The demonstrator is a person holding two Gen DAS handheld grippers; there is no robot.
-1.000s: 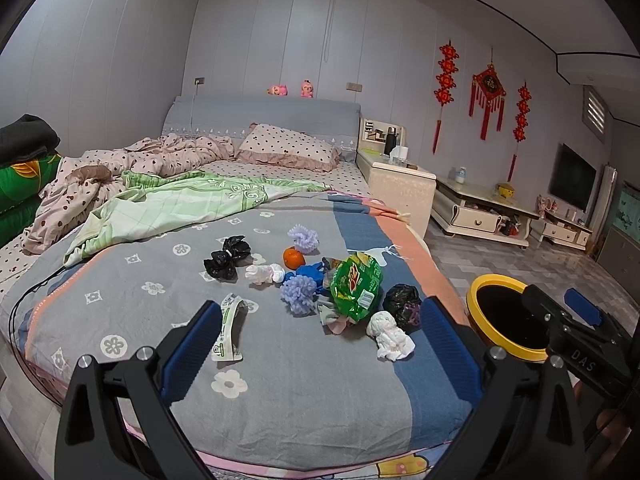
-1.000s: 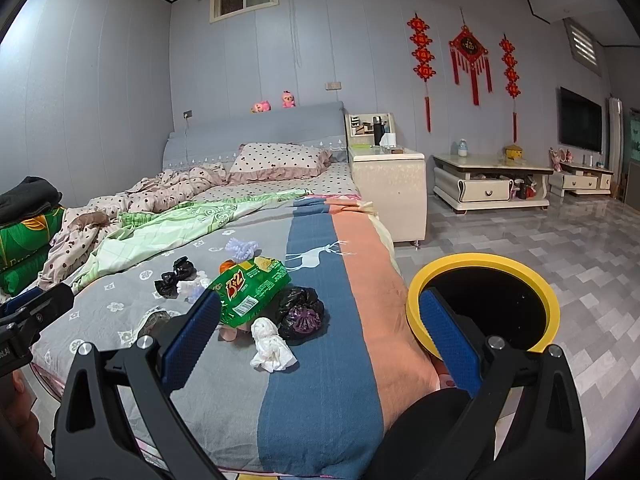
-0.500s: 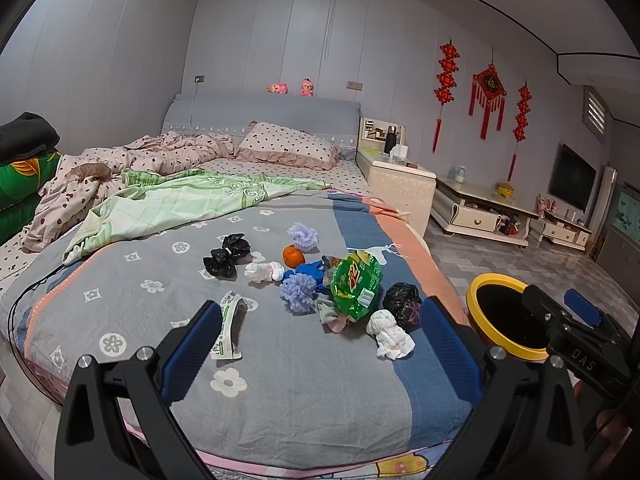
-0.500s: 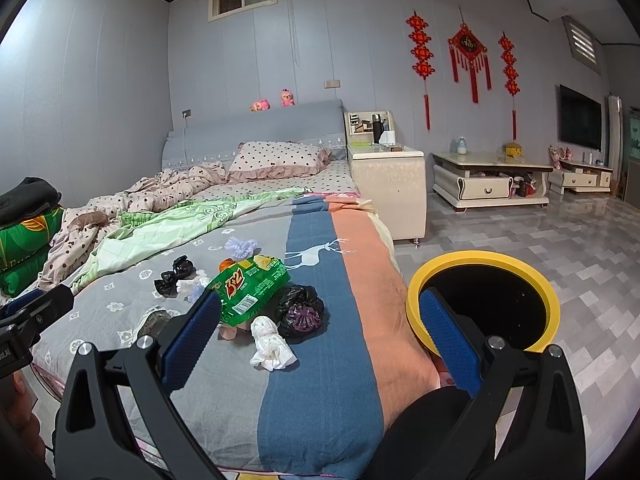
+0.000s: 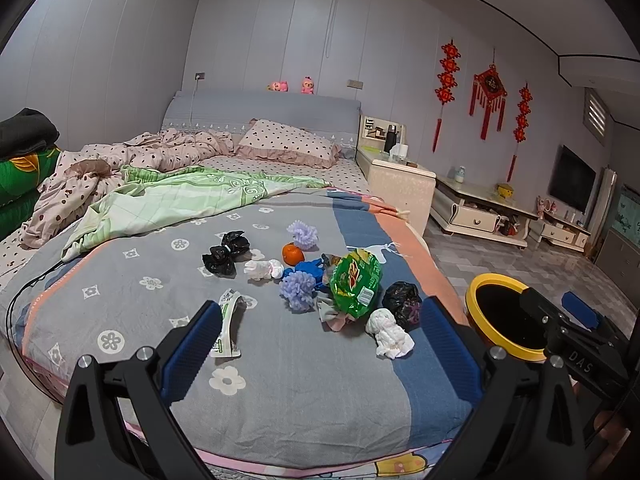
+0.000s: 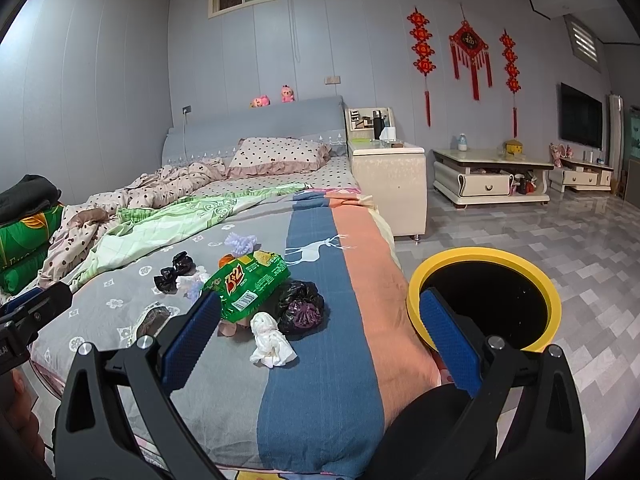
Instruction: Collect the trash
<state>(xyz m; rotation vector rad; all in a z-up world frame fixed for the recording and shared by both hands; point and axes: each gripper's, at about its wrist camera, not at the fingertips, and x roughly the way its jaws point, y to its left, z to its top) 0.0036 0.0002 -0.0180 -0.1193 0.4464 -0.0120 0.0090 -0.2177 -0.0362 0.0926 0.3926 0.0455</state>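
Trash lies on the bed's grey blanket (image 5: 120, 308): a green snack bag (image 5: 356, 282) (image 6: 248, 284), a crumpled white tissue (image 5: 390, 334) (image 6: 272, 340), a black bag ball (image 5: 402, 302) (image 6: 300, 306), a black bow-shaped bag (image 5: 226, 254), purple pompoms (image 5: 298, 290), an orange (image 5: 293, 254), a flat wrapper (image 5: 228, 322). A yellow-rimmed black bin (image 5: 504, 316) (image 6: 486, 298) stands on the floor right of the bed. My left gripper (image 5: 320, 344) is open and empty above the bed's foot. My right gripper (image 6: 320, 336) is open and empty, between bed and bin.
A green quilt (image 5: 180, 200) and a dotted duvet (image 5: 120, 168) cover the bed's far half. A bedside cabinet (image 6: 388, 184) and low TV units (image 6: 492, 178) stand along the right wall. Tiled floor (image 6: 580, 248) lies right of the bed.
Both views have shifted only slightly; the grippers stay open and no trash has moved.
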